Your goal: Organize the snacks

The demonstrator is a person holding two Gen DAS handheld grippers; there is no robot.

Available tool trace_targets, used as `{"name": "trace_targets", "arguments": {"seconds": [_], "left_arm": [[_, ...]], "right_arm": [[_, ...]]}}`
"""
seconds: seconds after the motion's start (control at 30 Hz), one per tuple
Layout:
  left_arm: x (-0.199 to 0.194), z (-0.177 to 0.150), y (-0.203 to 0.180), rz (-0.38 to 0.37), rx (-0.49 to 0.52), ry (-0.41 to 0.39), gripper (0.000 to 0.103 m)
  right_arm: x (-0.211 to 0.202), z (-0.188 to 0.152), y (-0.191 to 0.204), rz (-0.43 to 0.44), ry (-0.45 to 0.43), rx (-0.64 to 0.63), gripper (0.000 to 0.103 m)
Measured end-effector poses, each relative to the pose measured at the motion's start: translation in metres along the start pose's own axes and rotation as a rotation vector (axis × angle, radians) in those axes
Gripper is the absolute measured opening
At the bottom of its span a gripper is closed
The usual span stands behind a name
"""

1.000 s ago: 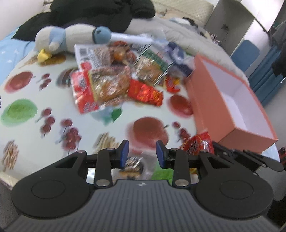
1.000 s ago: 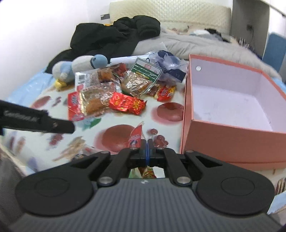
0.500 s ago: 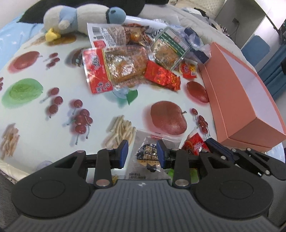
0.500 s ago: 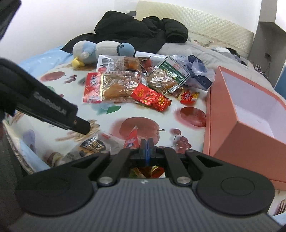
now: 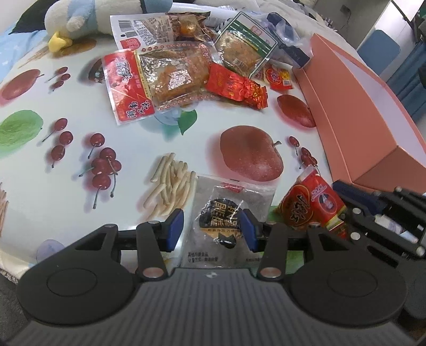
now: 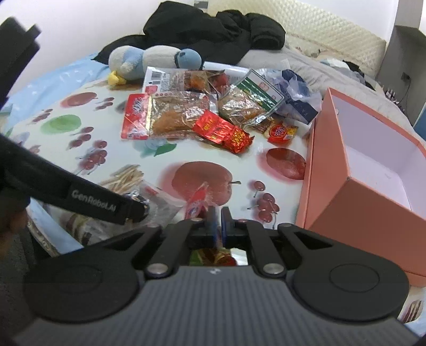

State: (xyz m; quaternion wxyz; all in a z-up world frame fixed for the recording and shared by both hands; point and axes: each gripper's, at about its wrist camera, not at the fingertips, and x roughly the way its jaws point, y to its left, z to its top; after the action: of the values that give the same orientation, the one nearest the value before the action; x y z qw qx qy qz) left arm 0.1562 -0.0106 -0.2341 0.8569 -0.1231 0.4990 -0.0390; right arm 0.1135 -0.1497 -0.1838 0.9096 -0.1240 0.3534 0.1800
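Note:
A clear grey snack packet with a black round label (image 5: pixel 226 213) lies flat on the fruit-print tablecloth (image 5: pixel 133 138). My left gripper (image 5: pixel 211 227) hangs low over it with its jaws opening. One blue pad stands clear of the packet's left edge and the other sits over its right part. A red snack packet (image 5: pixel 311 205) lies to the right, one corner at my right gripper (image 6: pixel 218 221). Those jaws are opening too, with a narrow gap between the pads and the red packet (image 6: pixel 198 202) just ahead. The open pink box (image 6: pixel 372 199) stands on the right.
A pile of several snack packets (image 5: pixel 173 77) lies at the far side of the cloth, beside a plush toy (image 5: pixel 93 21). Black clothes (image 6: pixel 213 29) and bedding lie behind. The pink box's wall (image 5: pixel 359 106) runs along the right. One of the left gripper's fingers (image 6: pixel 106 205) crosses the right wrist view.
My left gripper has sunk toward the cloth and spread wider over the grey packet. The right gripper's pads, shut on the red packet before, have parted a little.

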Motion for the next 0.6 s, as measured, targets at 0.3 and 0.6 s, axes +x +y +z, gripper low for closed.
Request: {"name": "trace_targets", "arguments": {"seconds": [0.3, 0.6], "left_arm": [[0.006, -0.001, 0.001, -0.003, 0.001, 0.003, 0.053], [0.008, -0.001, 0.002, -0.014, 0.009, -0.003, 0.052]], "right_arm": [[0.006, 0.007, -0.028, 0.091, 0.06, 0.093, 0.03], [0.012, -0.002, -0.028, 0.192, 0.163, 0.13, 0.028]]}}
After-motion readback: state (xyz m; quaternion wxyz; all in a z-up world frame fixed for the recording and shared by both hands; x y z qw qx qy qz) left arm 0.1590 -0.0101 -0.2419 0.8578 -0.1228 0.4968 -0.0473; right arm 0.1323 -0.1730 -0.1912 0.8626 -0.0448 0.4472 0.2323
